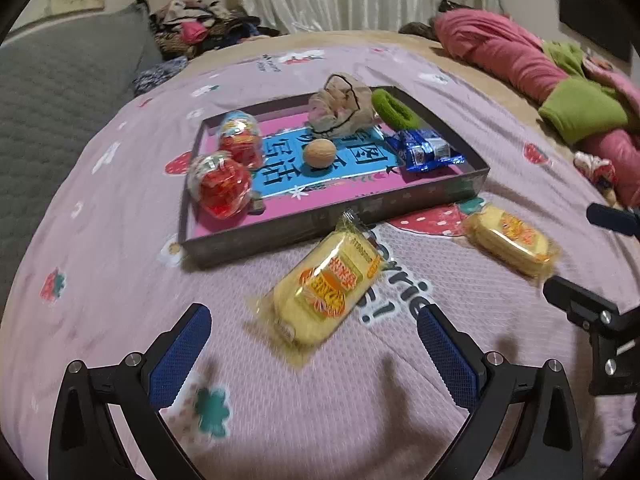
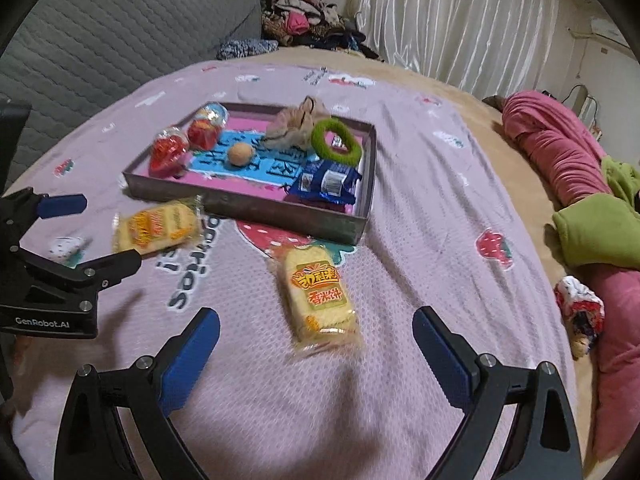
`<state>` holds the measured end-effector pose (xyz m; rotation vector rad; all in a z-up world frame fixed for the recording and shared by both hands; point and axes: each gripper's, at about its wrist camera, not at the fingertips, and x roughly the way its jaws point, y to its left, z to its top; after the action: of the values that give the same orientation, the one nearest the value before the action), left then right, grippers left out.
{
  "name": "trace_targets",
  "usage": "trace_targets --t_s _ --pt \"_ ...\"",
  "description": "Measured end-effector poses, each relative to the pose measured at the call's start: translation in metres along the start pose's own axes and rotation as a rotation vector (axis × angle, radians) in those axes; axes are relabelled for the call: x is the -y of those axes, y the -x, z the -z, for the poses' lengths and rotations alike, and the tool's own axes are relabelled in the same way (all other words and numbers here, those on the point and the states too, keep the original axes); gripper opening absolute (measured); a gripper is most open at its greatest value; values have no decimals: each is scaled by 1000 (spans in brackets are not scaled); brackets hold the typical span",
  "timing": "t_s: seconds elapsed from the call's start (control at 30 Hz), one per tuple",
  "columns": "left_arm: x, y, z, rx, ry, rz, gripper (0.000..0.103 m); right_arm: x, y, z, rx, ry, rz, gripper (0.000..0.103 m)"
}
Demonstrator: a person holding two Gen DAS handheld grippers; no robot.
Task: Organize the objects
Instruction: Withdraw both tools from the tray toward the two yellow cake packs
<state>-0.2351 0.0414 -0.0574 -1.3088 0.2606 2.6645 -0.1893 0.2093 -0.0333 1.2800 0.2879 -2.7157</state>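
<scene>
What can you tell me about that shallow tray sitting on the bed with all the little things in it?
The shallow rectangular tray has low dark grey walls, seemingly card or metal, and a pink floor with a blue panel of printed characters. It lies flat on the pink bedspread. Inside are two red sweets in clear wrappers, a tan ball, a beige scrunchie, a green hair ring and blue packets. One yellow cracker packet outside reaches its front wall.

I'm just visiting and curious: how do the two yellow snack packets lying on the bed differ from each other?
The snack packet before the left gripper lies with one end touching the tray, while the snack packet before the right gripper lies just clear of the tray's corner. In the left wrist view, the first lies near the tray's front wall and the second off to the right. Both are sealed, yellow with orange print, flat on the pink bedspread, outside the tray.
</scene>
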Motion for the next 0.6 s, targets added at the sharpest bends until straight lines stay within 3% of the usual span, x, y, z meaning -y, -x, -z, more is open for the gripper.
trace_targets --t_s 0.3,0.47,0.6 --pt "5 -43 -10 -31 -61 21 103 6 -44 -9 -35 0 -13 98" --pt "2 -51 -14 -35 -34 47 103 3 -56 -11 -37 5 -24 96" --pt "-2 -60 -14 -49 -6 75 102 1 -64 -11 -52 5 -36 82"
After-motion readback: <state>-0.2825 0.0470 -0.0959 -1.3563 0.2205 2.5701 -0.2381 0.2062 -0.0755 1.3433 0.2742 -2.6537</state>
